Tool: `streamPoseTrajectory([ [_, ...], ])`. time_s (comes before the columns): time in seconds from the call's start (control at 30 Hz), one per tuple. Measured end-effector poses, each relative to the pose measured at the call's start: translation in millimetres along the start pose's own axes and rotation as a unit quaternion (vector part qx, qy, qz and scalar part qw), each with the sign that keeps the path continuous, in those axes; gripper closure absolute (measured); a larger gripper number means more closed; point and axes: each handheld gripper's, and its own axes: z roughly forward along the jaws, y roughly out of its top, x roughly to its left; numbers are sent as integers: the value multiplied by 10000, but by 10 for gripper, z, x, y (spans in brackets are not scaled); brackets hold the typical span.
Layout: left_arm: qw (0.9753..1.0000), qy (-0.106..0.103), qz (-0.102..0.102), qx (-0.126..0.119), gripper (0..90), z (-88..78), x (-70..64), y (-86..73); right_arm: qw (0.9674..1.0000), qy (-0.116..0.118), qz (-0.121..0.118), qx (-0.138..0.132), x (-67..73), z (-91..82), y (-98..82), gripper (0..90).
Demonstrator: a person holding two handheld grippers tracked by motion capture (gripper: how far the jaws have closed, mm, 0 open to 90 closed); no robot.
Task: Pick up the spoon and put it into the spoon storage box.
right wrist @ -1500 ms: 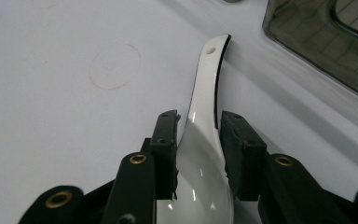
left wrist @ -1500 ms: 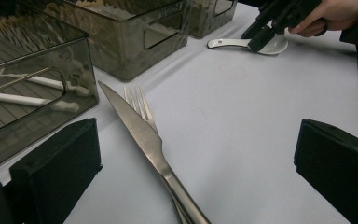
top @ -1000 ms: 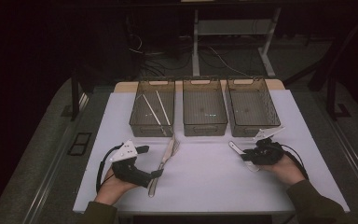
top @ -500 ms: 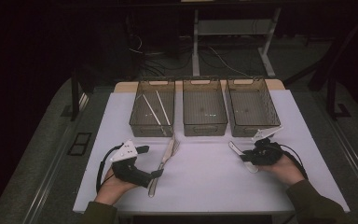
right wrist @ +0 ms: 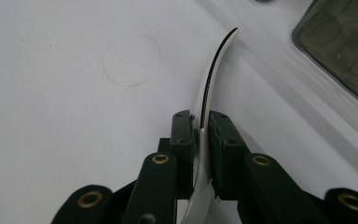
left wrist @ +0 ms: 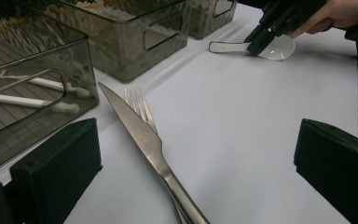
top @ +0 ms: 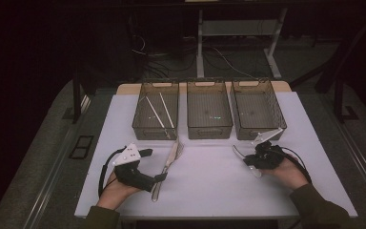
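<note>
White spoon sits clamped in the right claw, whose jaws have just been closing.

White table bearing three bins, knife, fork, spoon.

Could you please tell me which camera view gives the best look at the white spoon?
The left gripper view shows the white spoon whole, bowl and handle on the table, with the right gripper on it. The right gripper view gives only its curved handle edge-on between closed jaws. The high view shows it small and partly covered.
</note>
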Motion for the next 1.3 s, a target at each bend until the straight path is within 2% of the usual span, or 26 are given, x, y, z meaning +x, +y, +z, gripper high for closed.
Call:
streamPoseTrajectory([
  [0.57, 10000, -16, 5, -2, 0, 2, -8, 2, 10000, 8, 60, -37, 6, -51, 41, 812],
  [1.3, 10000, -32, 0, 7, 0, 11, -21, 3, 9995, 81, 132, -262, -20, -231, 151, 812],
])
